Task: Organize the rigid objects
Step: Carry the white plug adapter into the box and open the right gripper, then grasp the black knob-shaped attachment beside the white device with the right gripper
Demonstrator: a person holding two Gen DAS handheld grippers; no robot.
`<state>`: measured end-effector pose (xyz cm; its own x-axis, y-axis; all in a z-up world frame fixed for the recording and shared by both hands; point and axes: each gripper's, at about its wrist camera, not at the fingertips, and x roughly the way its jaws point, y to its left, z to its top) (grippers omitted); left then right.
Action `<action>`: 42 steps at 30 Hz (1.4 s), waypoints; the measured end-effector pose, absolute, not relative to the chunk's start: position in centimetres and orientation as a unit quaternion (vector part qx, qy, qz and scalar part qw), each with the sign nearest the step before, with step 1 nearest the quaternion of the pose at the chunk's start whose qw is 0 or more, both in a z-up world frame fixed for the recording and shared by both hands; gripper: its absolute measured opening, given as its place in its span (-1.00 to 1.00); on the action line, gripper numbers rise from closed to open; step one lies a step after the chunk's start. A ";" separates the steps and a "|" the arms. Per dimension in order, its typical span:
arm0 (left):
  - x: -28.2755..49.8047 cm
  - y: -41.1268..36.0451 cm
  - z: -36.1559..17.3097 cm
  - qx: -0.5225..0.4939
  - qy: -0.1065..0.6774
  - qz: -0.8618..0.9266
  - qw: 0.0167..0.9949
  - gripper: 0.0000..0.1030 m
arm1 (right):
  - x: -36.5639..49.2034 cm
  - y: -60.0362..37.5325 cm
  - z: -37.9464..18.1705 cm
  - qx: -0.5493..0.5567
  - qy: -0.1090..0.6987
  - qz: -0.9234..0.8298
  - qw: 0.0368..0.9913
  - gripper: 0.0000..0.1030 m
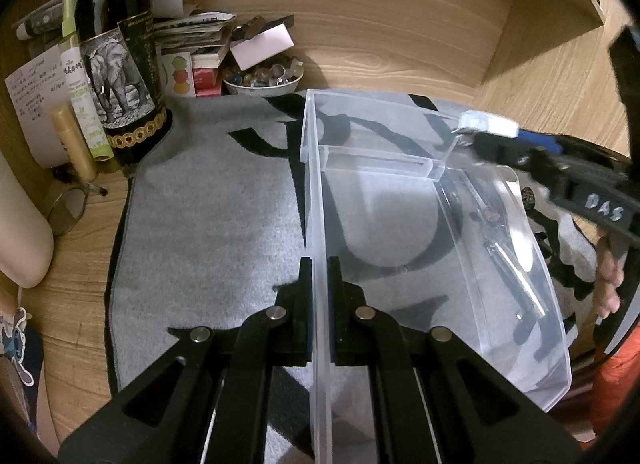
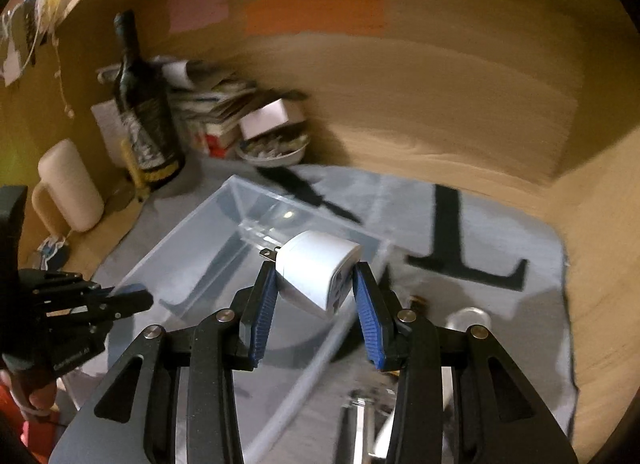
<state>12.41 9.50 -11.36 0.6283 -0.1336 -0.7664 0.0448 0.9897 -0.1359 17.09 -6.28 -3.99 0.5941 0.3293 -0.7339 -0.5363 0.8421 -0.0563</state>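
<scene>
A clear plastic bin (image 1: 400, 200) rests on the grey mat; it also shows in the right wrist view (image 2: 208, 248). My left gripper (image 1: 320, 264) is shut on the bin's left wall. My right gripper (image 2: 316, 276) is shut on a white plug adapter (image 2: 316, 268) with metal prongs, held above the bin's right rim. The adapter (image 1: 486, 122) and the right gripper also show in the left wrist view, at the bin's far right corner. The left gripper (image 2: 132, 300) shows in the right wrist view at the bin's near left wall.
A dark wine bottle (image 1: 118, 52), tubes, stacked papers and a bowl of small items (image 1: 262, 78) stand at the back left. Wooden walls enclose the desk. Metal objects (image 2: 468, 316) lie on the mat (image 1: 208, 200) right of the bin. A cream mug (image 2: 70, 184) stands at left.
</scene>
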 end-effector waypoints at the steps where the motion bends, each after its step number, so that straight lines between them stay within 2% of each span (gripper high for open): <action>1: 12.4 9.5 -11.4 -0.051 0.428 -0.050 0.901 -0.89 | 17.1 -5.9 -4.2 -0.140 0.382 0.248 0.879 -0.31; 18: 12.4 9.3 -11.6 -0.048 0.424 -0.046 0.903 -0.90 | 17.9 -2.2 -6.3 -0.177 0.418 0.273 0.848 -0.31; 24: 12.6 9.3 -11.6 -0.049 0.425 -0.045 0.903 -0.90 | 17.6 -2.8 -5.3 -0.173 0.400 0.272 0.858 -0.17; 29: 12.8 9.3 -11.6 -0.049 0.427 -0.043 0.902 -0.90 | 16.9 -4.7 -4.0 -0.165 0.378 0.258 0.874 0.04; 36: 12.7 9.4 -11.6 -0.051 0.428 -0.043 0.901 -0.89 | 16.2 -9.0 -1.6 -0.156 0.348 0.206 0.901 0.09; 42: 12.7 9.4 -11.6 -0.051 0.428 -0.042 0.901 -0.89 | 16.2 -13.2 -1.2 -0.141 0.353 0.157 0.911 0.11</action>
<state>12.70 9.41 -11.62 0.6295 -0.1199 -0.7677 0.0326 0.9912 -0.1282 16.24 -13.24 -1.17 0.7010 0.1876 -0.6880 -0.3863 0.9109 -0.1453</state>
